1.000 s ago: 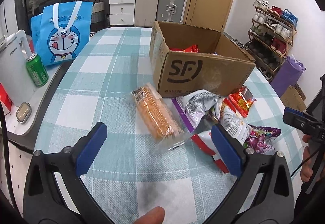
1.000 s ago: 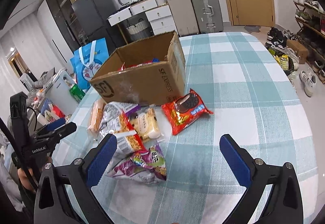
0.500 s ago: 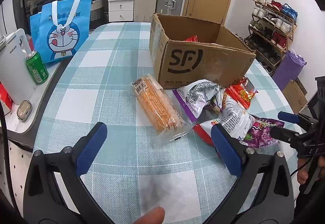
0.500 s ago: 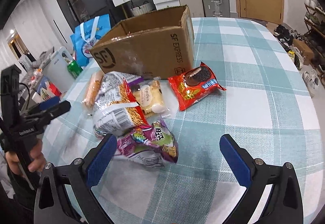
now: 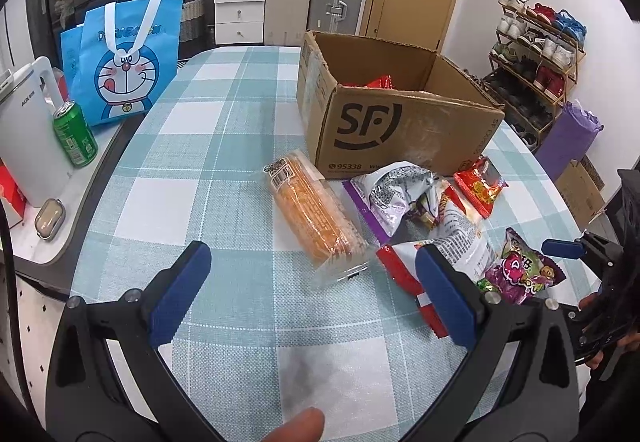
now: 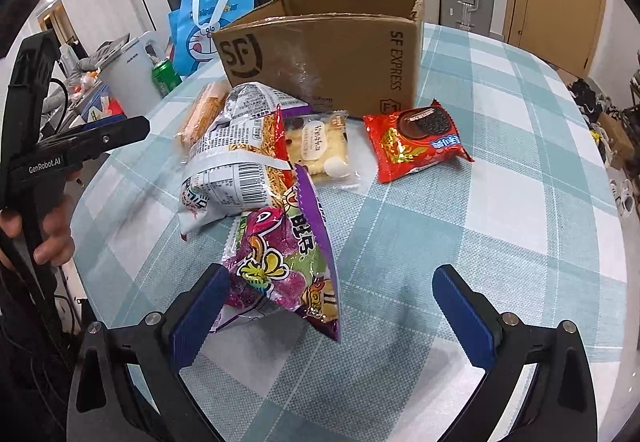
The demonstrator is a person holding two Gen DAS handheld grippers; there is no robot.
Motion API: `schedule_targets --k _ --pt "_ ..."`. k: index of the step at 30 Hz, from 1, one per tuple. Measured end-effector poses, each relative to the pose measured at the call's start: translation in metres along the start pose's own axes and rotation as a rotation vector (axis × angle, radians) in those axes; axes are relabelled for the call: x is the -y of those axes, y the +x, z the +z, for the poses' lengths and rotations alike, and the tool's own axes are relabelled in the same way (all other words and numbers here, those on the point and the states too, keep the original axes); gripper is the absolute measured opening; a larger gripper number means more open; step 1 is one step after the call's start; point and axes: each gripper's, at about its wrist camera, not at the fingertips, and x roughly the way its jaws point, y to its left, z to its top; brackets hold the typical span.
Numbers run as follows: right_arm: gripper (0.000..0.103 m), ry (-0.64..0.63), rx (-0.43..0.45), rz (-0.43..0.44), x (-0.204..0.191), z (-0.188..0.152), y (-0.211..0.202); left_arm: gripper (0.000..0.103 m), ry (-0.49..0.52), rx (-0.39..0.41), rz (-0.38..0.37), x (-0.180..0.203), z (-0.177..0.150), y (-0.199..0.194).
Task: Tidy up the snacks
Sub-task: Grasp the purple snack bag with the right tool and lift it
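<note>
So, what we've got on our end:

Left tool: released, blue pads wide apart, hovering over the surface with nothing between them. The orange pack lies just ahead of it.

Right tool: released too, pads spread. The purple bag sits right at its left pad, can't tell if they touch, and the bag isn't gripped.

Box: open cardboard one with SF on the side, standing on the surface behind the snack pile. We can see something red already inside.

Orange pack: long clear wrapper, lying flat left of the pile, near the box's front corner.

Noodle bag: white and red, crumpled, leaning over the purple bag's far end.

Cake pack: clear wrapper, between the noodle bag and the cookie pack.

Cookie pack: red, lying flat near the box's right corner, a bit apart from the rest.

Side stuff: green can and a blue cartoon bag on the counter off to the left.

Hands: we see fingers wrapped round the left tool's handle in the right view.
</note>
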Motion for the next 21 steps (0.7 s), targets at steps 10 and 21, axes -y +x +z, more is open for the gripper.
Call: schedule_targets --k 10,21 --pt "0.099 -0.005 -0.02 0.057 -0.011 -0.002 0.021 0.102 0.008 -0.021 0.004 0.003 -0.004 0.01" --pt "0.054 -0.094 0.026 0.155 -0.028 -0.004 0.009 0.102 -0.001 -0.03 0.009 -0.001 -0.005 0.015"
